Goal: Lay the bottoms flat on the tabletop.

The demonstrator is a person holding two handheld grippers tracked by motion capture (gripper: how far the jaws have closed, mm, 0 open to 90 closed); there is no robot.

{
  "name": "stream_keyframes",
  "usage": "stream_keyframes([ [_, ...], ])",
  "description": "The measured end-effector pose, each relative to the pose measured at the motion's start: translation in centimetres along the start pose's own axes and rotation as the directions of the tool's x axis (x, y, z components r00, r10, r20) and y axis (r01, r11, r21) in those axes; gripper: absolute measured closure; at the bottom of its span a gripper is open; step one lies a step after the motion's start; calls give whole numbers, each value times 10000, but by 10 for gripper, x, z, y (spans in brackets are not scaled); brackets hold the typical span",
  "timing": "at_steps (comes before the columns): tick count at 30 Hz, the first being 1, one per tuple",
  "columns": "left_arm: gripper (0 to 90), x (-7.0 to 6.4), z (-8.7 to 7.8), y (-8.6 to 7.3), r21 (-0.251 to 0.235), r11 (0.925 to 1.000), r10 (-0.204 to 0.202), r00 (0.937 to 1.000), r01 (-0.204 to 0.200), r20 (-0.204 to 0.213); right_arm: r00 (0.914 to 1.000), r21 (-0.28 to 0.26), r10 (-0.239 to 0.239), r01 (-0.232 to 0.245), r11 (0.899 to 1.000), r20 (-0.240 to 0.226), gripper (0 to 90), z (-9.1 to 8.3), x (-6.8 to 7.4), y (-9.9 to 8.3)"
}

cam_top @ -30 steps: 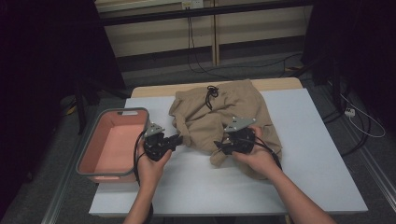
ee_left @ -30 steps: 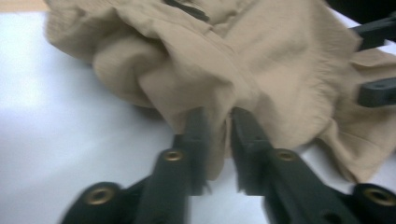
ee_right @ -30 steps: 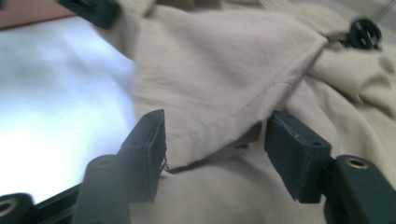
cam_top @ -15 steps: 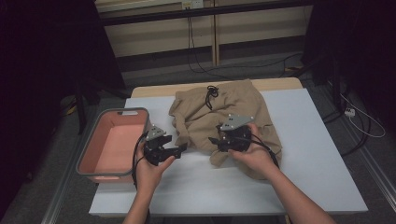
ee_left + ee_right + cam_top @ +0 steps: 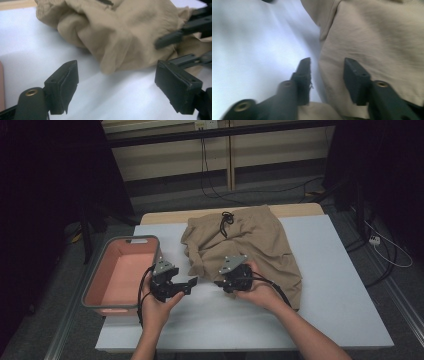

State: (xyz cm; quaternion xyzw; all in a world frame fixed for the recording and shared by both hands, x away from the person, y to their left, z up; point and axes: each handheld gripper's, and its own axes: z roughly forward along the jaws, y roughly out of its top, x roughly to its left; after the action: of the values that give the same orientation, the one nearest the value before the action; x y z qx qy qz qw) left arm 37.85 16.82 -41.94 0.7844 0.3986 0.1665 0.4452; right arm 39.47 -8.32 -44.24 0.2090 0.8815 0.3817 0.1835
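Left tool (image 5: 117, 92), jaws spread, and right tool (image 5: 327, 80), jaws parted, are aimed at soft, light shorts (image 5: 250, 240); a bunched hem fold is best pinched.

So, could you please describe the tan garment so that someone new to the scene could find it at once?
Start at the white table; right of the pink bin at its left edge lies the crumpled shorts. It is the table's one cloth item, tan, with a black drawstring at its far edge.

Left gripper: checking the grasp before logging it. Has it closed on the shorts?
No, the left gripper is wide open, with bare table between it and the shorts.
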Motion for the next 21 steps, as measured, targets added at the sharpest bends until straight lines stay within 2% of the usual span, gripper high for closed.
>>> stream_keyframes([
  [5,184,2,-2,-2,15,10000,-81,10000,81,-19,9991,349,427,-428,9985,44,518,19,-6,-8],
  [7,183,2,-3,-3,30,10000,-87,9999,87,-76,9990,411,454,-453,9981,-6,519,23,-9,-10],
  [8,183,2,-3,-3,55,9999,-92,9999,93,-87,9978,339,655,-652,9973,-88,532,24,-10,-11],
  [10,182,3,-4,-4,74,9999,-126,9999,127,-102,9968,250,792,-790,9966,-109,612,24,-12,-12],
  [11,182,3,-4,-5,69,9999,-120,9998,121,-137,9968,217,804,-804,9965,15,700,24,-12,-12],
  [12,182,3,-5,-5,79,9999,-145,9998,147,-146,9972,183,741,-743,9971,114,752,24,-12,-12],
  [15,182,4,-7,-5,33,9999,-101,9998,102,-181,9965,107,828,-830,9965,142,863,26,-10,-10],
  [17,182,4,-8,-4,-1,9999,-118,9998,118,-170,9978,98,642,-644,9979,186,876,25,-8,-8],
  [19,181,5,-8,-4,-24,10000,-94,9998,94,-161,9961,67,885,-884,9961,-58,881,22,-5,-6],
  [21,180,5,-10,-4,-42,9999,-105,9998,105,-185,9963,116,812,-809,9967,-271,882,14,1,-3],
])
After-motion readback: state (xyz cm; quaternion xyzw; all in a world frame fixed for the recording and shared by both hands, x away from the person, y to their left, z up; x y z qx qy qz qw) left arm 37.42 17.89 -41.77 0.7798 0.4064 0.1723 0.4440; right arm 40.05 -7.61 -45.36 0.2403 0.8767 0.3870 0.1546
